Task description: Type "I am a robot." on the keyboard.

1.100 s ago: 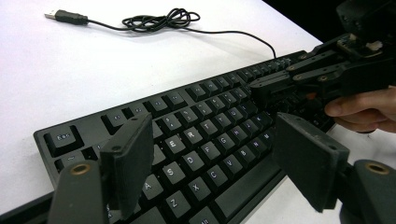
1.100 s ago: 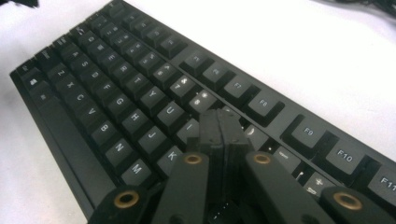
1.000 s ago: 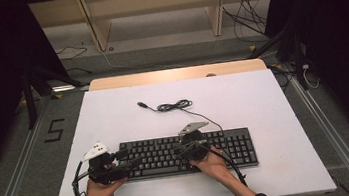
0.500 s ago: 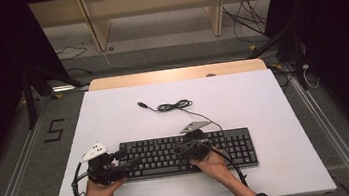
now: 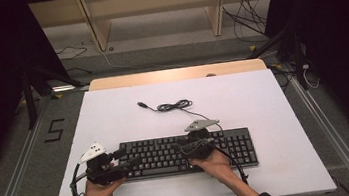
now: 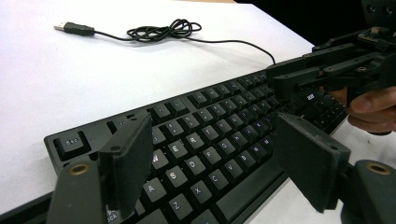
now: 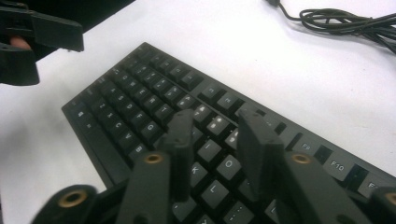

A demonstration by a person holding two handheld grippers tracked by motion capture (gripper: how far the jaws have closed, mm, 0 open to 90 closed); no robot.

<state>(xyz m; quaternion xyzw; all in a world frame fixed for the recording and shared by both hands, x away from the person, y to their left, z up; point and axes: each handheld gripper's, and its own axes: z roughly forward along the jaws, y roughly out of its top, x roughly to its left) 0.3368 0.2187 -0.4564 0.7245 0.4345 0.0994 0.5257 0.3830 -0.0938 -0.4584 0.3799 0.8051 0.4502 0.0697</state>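
A black keyboard (image 5: 159,156) (image 6: 210,135) (image 7: 140,102) lies along the near side of the white table (image 5: 244,104). Its thin cable (image 5: 173,106) (image 6: 163,30) (image 7: 345,21) is coiled farther back and ends in a loose USB plug (image 5: 141,104). My left gripper (image 5: 128,158) (image 6: 212,135) hovers over the keyboard's left end, jaws wide open and empty. My right gripper (image 5: 179,145) (image 7: 215,119) is just above the middle keys. Its jaws have just been opening and now stand apart with nothing between them. The right gripper (image 6: 299,74) also appears in the left gripper view.
A wooden strip (image 5: 177,74) runs along the table's far edge. Beyond it are a shelf frame (image 5: 151,10) and loose cables on the floor (image 5: 249,23). A "5" mark (image 5: 54,130) is on the floor at the left. Bare table lies right of and behind the keyboard.
The right gripper's jaws have parted over the middle keys. Both hands stay about where they were, and the keyboard and cable have not moved.
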